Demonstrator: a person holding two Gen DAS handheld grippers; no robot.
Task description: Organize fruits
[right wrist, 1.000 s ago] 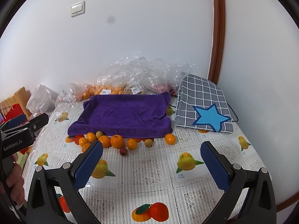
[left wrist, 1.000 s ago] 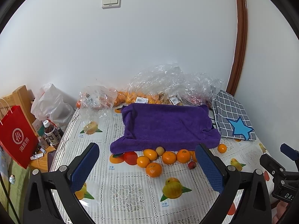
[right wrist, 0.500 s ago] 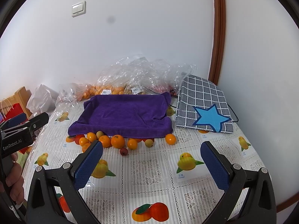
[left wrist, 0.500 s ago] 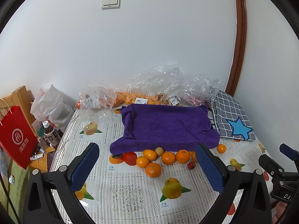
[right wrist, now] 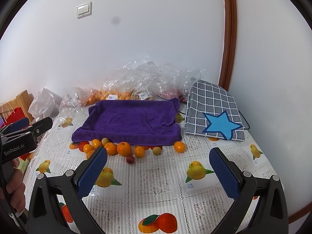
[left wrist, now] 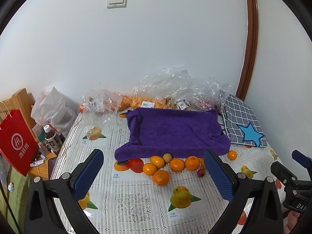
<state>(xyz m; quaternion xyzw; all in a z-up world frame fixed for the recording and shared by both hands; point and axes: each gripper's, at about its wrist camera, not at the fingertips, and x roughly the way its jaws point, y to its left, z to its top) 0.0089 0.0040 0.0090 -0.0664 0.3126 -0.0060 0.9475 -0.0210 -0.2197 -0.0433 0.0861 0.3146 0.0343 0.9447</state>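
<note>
Both grippers hung above a fruit-print tablecloth (right wrist: 156, 177), jaws spread wide and holding nothing. The left gripper (left wrist: 154, 173) pointed toward a loose cluster of oranges (left wrist: 176, 164) lying at 12 o'clock from it, along the near edge of a purple towel (left wrist: 173, 132). One orange (left wrist: 160, 177) sat nearest, and a small red fruit (left wrist: 200, 173) lay at 2 o'clock of that orange. A lone orange (right wrist: 179, 146) rested at the towel's right corner, seen from the right gripper (right wrist: 158, 169). Clear plastic bags (left wrist: 175, 89) holding more fruit were heaped against the wall behind the towel. A checked cushion with a blue star (right wrist: 214, 115) lay at 3 o'clock of the towel.
</note>
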